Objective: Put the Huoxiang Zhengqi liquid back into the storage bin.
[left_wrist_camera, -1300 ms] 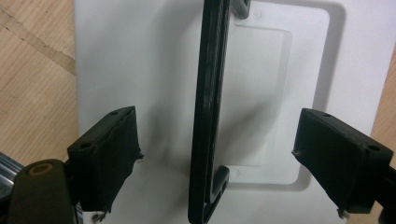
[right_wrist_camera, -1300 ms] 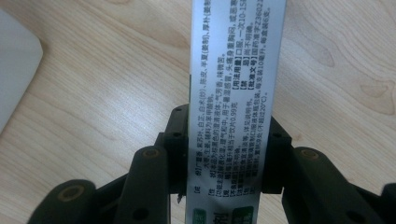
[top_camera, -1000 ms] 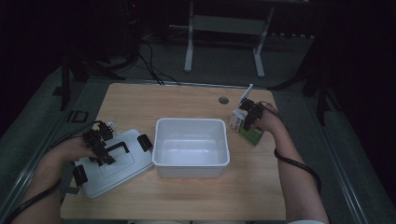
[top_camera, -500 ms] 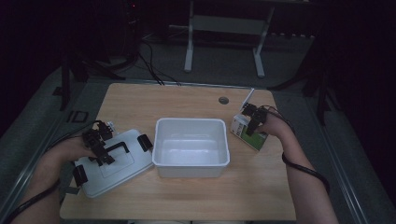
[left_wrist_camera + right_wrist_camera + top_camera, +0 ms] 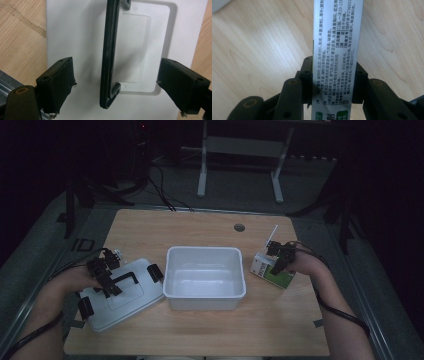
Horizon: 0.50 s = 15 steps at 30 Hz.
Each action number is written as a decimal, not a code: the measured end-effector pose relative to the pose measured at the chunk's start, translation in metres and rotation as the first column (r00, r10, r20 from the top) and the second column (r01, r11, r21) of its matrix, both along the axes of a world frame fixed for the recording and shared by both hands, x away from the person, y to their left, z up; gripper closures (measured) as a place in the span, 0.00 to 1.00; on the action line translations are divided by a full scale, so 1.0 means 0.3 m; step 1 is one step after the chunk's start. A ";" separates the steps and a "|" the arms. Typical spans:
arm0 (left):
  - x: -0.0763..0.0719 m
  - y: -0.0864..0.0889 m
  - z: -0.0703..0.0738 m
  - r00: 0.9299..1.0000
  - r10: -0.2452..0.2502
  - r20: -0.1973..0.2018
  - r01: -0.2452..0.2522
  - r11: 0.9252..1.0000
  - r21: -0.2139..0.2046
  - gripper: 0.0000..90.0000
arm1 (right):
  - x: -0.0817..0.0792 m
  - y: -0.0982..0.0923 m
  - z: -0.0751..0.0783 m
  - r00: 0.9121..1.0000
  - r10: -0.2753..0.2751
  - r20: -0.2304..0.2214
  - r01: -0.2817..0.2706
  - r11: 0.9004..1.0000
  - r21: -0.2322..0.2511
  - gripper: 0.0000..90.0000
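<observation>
Since a second ago, right tongs [image 5: 278,260] and the gripped carton [image 5: 273,271] shifted a little nearer and rightward along the worktop [image 5: 200,227], from beside the tub's far right corner to beside its right wall. Left tongs [image 5: 107,278] unmoved over the lid [image 5: 120,297].

Right tongs clamped on the carton's two narrow sides, pads pressing the printed white panel [image 5: 337,57] in the right gripper view. Carton white with a green lower face, just right of the white tub [image 5: 205,277], apart from it, low over the wood; whether touching the worktop cannot be told.

Left tongs spread wide above the lid, one pad on each side of the black handle [image 5: 110,55], neither touching it in the left gripper view [image 5: 116,86]. Lid flat on the near left of the worktop, black clips at its edges, its right edge just beside the tub's left wall.

Tub in the middle, open.
</observation>
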<state>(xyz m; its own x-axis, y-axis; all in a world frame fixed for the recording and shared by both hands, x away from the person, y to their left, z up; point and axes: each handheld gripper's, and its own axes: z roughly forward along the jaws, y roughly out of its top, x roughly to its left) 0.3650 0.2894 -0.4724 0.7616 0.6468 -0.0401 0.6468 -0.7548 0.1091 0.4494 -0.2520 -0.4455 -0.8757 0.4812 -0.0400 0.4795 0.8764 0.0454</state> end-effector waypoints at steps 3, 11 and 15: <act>0.000 -0.003 0.002 1.000 0.000 0.002 0.000 1.000 -0.001 0.16 | -0.024 -0.002 0.005 0.999 0.040 -0.008 -0.040 0.999 0.002 0.71; 0.002 -0.007 -0.004 1.000 -0.002 -0.004 0.002 1.000 0.001 0.16 | -0.082 -0.003 0.023 0.991 0.134 0.000 -0.134 0.991 0.003 0.71; 0.000 -0.008 -0.007 1.000 0.003 -0.016 -0.003 1.000 0.001 0.16 | -0.109 -0.003 0.038 0.986 0.167 0.004 -0.167 0.986 0.003 0.71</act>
